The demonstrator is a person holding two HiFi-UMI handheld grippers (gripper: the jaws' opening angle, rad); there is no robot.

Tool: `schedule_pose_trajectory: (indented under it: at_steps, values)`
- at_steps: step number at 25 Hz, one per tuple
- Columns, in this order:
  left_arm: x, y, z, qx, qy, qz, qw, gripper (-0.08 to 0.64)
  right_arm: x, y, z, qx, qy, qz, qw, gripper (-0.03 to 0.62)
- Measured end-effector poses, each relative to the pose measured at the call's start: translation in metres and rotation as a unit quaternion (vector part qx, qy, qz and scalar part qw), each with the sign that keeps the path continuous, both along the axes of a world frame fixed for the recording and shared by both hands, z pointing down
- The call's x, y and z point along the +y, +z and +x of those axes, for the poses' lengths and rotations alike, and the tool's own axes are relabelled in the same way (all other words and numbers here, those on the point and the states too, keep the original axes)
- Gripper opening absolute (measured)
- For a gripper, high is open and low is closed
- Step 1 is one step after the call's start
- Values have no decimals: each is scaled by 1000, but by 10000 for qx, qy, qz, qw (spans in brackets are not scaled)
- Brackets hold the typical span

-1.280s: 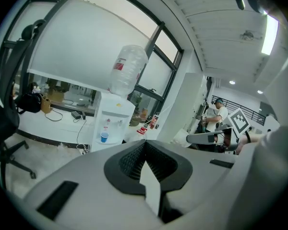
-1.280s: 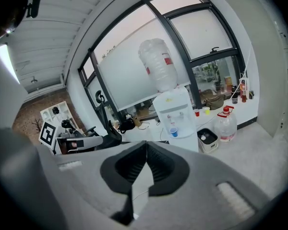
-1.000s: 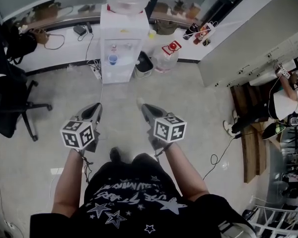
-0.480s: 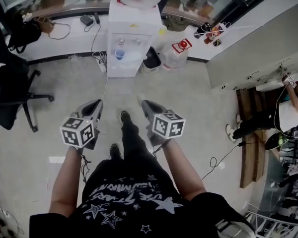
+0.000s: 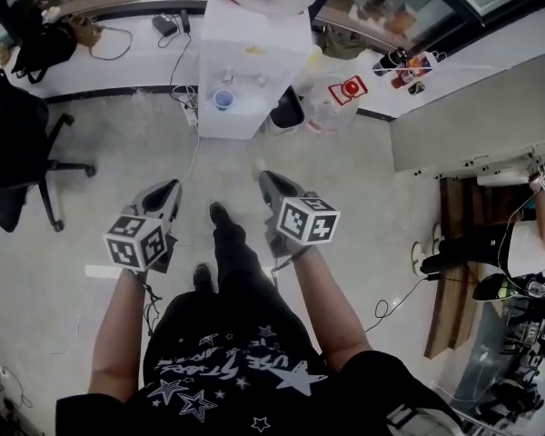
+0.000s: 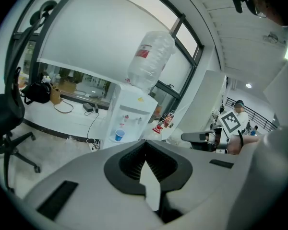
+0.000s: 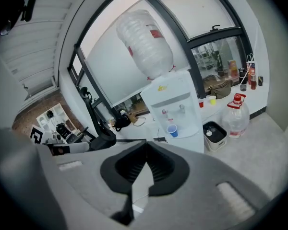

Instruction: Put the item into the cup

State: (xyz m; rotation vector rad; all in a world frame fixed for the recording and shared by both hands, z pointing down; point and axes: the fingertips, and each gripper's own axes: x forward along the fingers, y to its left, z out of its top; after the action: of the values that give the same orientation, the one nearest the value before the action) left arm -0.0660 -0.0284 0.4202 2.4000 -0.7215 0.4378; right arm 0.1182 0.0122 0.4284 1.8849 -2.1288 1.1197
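Facing a white water dispenser (image 5: pixel 241 71) from across the floor, the person holds the left gripper (image 5: pixel 168 189) and right gripper (image 5: pixel 268 182) out in front, and each gripper view shows its jaws closed tip to tip with nothing between them. A blue cup (image 5: pixel 223 100) stands in the dispenser's tap alcove, well apart from both grippers; no item to go into it can be made out, so the task appears to be at the approach stage. The next move likely calls for getting near the dispenser, finding the item and opening one pair of jaws to take it.

place: office | seen: water dispenser (image 5: pixel 248 66) — swivel chair (image 5: pixel 14 157) — glass wall (image 7: pixel 221 13)
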Motion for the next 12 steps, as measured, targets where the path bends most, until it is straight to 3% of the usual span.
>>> schedule_pose_trajectory:
  at_steps: [12]
  values:
    - [-87,34,44,-135,-178,-129,9997,6,-98,43,37,-51,-193,-251,9995,2]
